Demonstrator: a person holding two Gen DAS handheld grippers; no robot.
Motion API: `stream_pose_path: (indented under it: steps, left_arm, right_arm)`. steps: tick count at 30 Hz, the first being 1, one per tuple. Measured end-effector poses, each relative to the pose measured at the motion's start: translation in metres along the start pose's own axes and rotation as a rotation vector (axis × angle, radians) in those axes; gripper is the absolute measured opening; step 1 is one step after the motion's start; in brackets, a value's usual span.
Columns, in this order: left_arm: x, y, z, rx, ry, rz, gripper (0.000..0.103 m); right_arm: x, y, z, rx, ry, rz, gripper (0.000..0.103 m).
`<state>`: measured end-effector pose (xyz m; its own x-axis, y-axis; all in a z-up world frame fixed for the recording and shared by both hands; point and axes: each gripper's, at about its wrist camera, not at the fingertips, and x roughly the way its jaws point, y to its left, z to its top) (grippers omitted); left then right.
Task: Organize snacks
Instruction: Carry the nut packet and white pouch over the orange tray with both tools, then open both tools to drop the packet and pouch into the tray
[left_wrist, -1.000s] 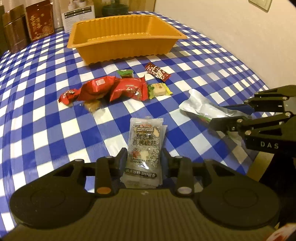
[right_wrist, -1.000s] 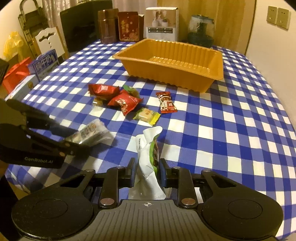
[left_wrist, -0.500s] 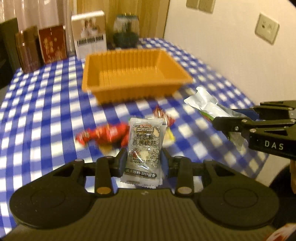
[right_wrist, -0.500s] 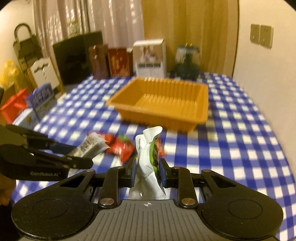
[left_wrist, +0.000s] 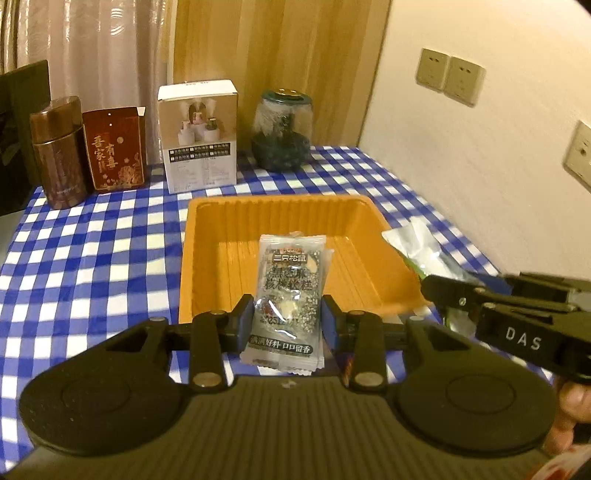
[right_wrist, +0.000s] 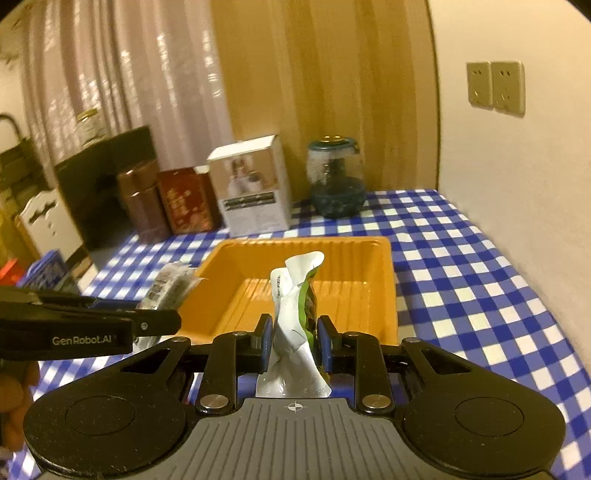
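My left gripper (left_wrist: 287, 320) is shut on a clear sesame-nut snack packet (left_wrist: 290, 291) and holds it raised at the near edge of the orange tray (left_wrist: 221, 254). My right gripper (right_wrist: 291, 339) is shut on a crumpled white and green snack wrapper (right_wrist: 295, 295), also raised at the tray's (right_wrist: 380, 291) near edge. The right gripper shows at the right of the left wrist view (left_wrist: 428, 286), its wrapper (left_wrist: 421, 251) over the tray's right rim. The left gripper shows at the left of the right wrist view (right_wrist: 177, 321) with its packet (right_wrist: 168, 288). The tray holds nothing that I can see.
At the far end of the blue checked tablecloth (left_wrist: 92, 266) stand a brown tin (left_wrist: 59, 151), a red box (left_wrist: 114, 147), a white box (left_wrist: 199, 136) and a glass jar (left_wrist: 282, 133). A wall (left_wrist: 480, 155) with sockets runs along the right.
Both grippers have lifted their snacks off the table and carried them forward to the orange tray. The loose snacks on the cloth have dropped out of view.
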<state>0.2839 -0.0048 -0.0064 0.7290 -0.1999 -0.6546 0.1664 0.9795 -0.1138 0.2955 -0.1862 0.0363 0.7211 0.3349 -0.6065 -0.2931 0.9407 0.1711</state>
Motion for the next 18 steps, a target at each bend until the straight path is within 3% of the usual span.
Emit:
stream_pose_path:
  steps: [5, 18]
  left_arm:
    - [0.031, 0.009, 0.011, -0.027, -0.005, 0.004, 0.035]
    - [0.087, 0.022, 0.021, -0.025, 0.017, -0.001, 0.035]
  right_arm:
    - [0.033, -0.014, 0.013, 0.084, 0.000, -0.005, 0.026]
    - [0.097, -0.037, 0.019, 0.158, 0.032, -0.034, 0.026]
